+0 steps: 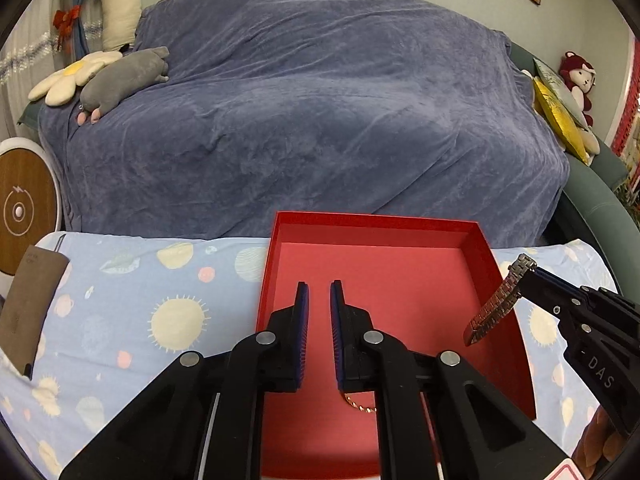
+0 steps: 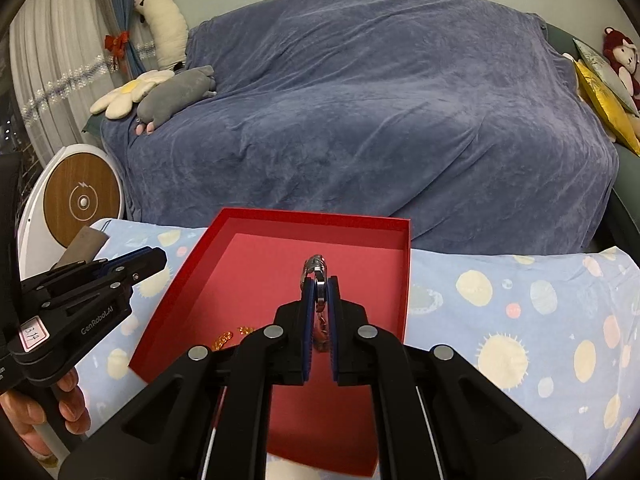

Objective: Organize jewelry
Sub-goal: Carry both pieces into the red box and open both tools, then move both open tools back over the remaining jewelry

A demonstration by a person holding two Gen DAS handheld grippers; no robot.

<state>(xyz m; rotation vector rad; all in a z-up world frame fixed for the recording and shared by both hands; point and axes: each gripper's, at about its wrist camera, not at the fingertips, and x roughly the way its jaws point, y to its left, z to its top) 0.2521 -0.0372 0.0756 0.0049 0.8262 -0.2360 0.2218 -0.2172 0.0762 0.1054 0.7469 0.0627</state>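
A red open box lies on the space-print cloth. A gold chain lies inside it near the front. My left gripper hovers over the box with its jaws a little apart and nothing between them; it also shows in the right wrist view. My right gripper is shut on a silver metal watch and holds it above the box. In the left wrist view the right gripper holds the watch over the box's right wall, band hanging down.
A sofa under a blue blanket stands behind the table, with plush toys on its left and cushions on its right. A brown card lies at the cloth's left edge. A round wooden-faced device stands at left.
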